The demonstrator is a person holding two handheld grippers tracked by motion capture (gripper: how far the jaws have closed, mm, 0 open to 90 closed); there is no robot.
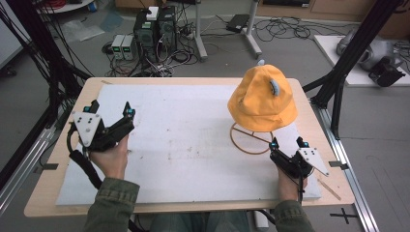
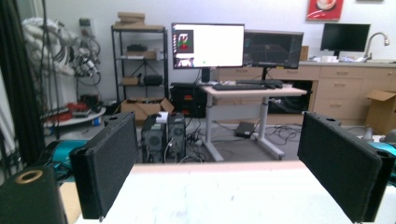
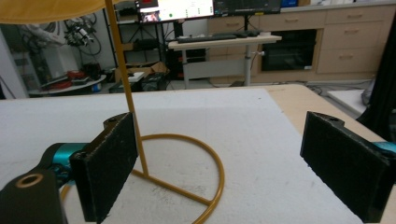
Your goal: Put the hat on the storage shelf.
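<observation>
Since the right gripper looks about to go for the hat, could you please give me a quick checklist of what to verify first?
1. Right gripper open: ok.
2. Left gripper open, nothing held: ok.
3. Yellow hat seated on its stand: ok.
4. Stand's ring base flat on the white mat: ok.
5. Right gripper apart from the base: cannot tell; its left jaw overlaps the ring.

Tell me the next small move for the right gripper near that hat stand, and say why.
Probably raise the right gripper toward the yellow hat's brim. Its jaws are open and empty, low beside the stand's ring base, while the hat sits above on the stand's pole.
</observation>
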